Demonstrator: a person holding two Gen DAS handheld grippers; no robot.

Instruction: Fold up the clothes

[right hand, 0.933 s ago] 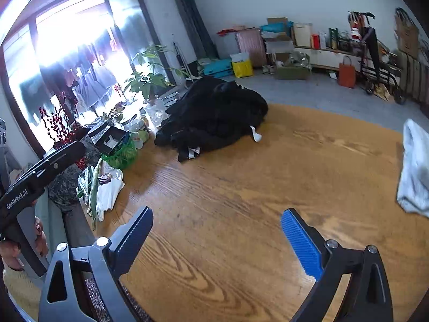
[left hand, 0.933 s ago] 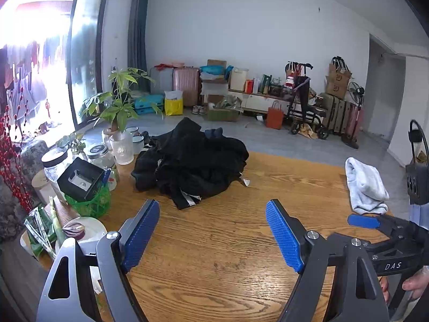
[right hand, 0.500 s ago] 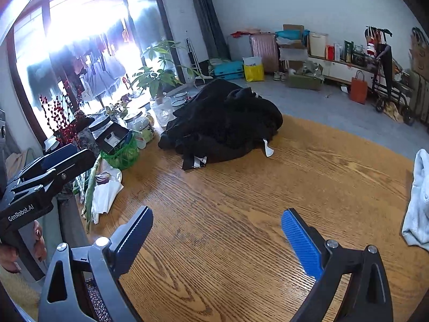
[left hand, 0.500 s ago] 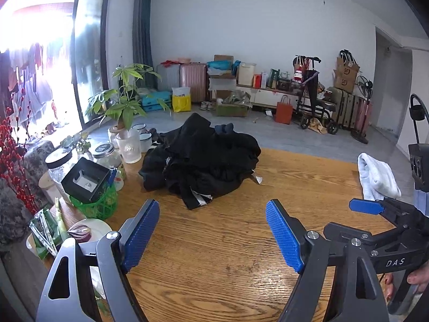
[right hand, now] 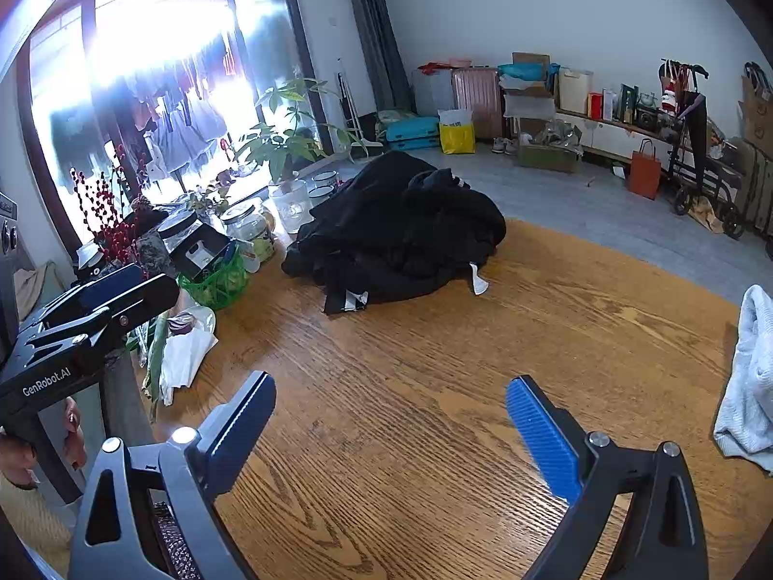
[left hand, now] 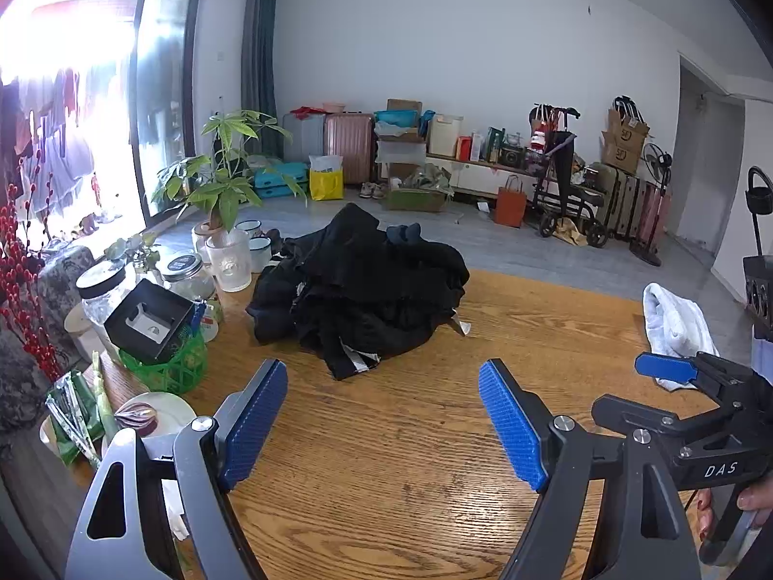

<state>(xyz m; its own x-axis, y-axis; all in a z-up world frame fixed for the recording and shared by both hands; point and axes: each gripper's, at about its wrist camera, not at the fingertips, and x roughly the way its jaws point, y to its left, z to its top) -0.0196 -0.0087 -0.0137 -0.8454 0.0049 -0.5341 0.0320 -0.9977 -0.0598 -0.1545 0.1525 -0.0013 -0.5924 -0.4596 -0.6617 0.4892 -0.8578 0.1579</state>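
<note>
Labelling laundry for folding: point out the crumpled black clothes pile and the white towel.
crumpled black clothes pile [left hand: 367,290], left wrist view, middle of the heap.
white towel [left hand: 676,324], left wrist view, its bunched middle at the table edge.

"das" is printed in white on the right hand-held gripper body; "genrobot.ai" is printed in white on the left hand-held gripper body.

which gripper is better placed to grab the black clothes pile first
Probably the left gripper: the black clothes pile lies straight ahead between its open fingers. From the open right gripper it sits off left.
</note>
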